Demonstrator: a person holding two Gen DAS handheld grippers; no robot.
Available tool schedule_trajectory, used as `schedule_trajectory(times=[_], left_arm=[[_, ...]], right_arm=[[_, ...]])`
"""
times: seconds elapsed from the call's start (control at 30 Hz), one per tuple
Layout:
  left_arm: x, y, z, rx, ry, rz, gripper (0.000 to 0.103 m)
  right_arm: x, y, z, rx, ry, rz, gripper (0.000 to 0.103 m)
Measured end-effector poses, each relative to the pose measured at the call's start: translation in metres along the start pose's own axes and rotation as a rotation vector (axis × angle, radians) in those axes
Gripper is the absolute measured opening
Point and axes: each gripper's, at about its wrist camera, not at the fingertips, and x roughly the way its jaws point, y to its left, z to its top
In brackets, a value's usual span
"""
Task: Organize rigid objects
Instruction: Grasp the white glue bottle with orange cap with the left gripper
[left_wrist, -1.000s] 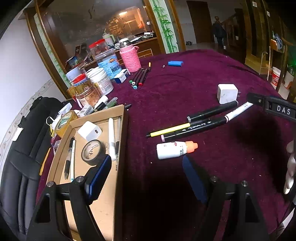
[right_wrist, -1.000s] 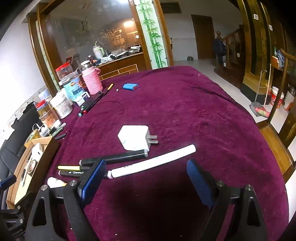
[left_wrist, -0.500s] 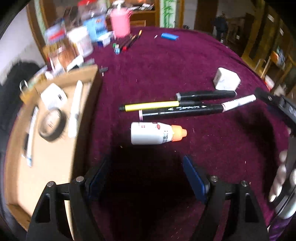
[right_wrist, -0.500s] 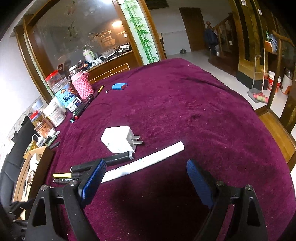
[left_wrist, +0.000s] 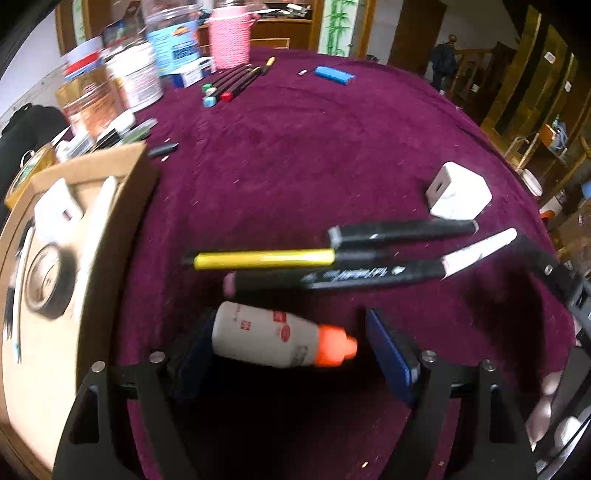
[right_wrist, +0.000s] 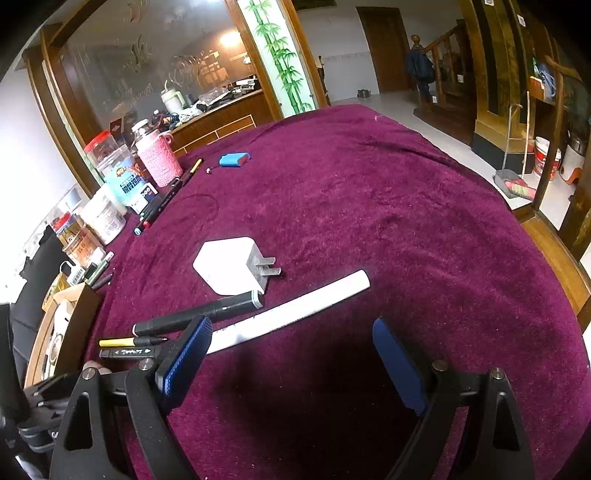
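In the left wrist view the left gripper (left_wrist: 291, 347) sits at the bottom centre with its blue-padded fingers spread wide, and the small white plastic bottle with an orange cap (left_wrist: 275, 339) lies on its side between them, cap pointing to the right; whether either pad touches the bottle cannot be told. Just above it, in the middle of the frame, lie three pens side by side on the dark purple velvet tablecloth (left_wrist: 314, 147): a black marker with white lettering and a white end (left_wrist: 340, 277), a yellow-barrelled pen (left_wrist: 264, 259) and a plain black marker (left_wrist: 402, 230). Upper right of these rests a white cube-shaped plug charger (left_wrist: 458, 195). Along the left edge is the shallow cardboard tray (left_wrist: 122, 206), holding a roll of dark tape (left_wrist: 44, 288), a white block and a white pen, all blurred. At the top left stand jars and a pink knitted-sleeve bottle (left_wrist: 231, 40), with a row of coloured-cap markers (left_wrist: 229, 83) and a flat blue object (left_wrist: 334, 75) near them. In the right wrist view the right gripper (right_wrist: 291, 365) occupies the bottom of the frame, its jaws also wide apart and holding nothing; the white end of the lettered marker (right_wrist: 291, 310) runs just above its left finger, with the charger (right_wrist: 231, 266) beyond it at centre left.
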Motion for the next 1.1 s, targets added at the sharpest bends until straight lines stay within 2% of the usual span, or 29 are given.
schedule_trajectory(times=[0.17, 0.23, 0.3, 0.57, 0.67, 0.8, 0.97, 1.1], left_arm=[[-0.002, -0.003, 0.000, 0.025, -0.035, -0.093, 0.077], [-0.004, 0.004, -0.003, 0.023, -0.042, -0.109, 0.070], [-0.005, 0.012, -0.005, 0.011, -0.044, -0.122, 0.068], [-0.004, 0.017, -0.001, -0.011, -0.037, -0.078, 0.068], [0.002, 0.008, 0.004, 0.014, -0.020, -0.033, 0.069], [0.004, -0.002, -0.001, 0.069, -0.054, 0.012, 0.068], [-0.004, -0.004, -0.008, 0.098, -0.075, -0.026, 0.065], [-0.023, -0.006, -0.012, 0.114, -0.123, -0.045, 0.065]], right_arm=[[0.003, 0.000, 0.000, 0.007, 0.016, 0.004, 0.091], [0.004, -0.002, 0.000, 0.014, 0.022, 0.006, 0.091], [0.005, -0.003, 0.000, 0.019, 0.026, 0.008, 0.091], [0.007, -0.006, 0.000, 0.032, 0.039, 0.009, 0.091], [0.008, -0.006, 0.000, 0.035, 0.042, 0.008, 0.091], [0.009, -0.007, 0.000, 0.039, 0.046, 0.002, 0.091], [0.013, -0.006, 0.000, 0.037, 0.061, 0.000, 0.091], [0.014, -0.006, 0.000, 0.038, 0.064, -0.009, 0.091]])
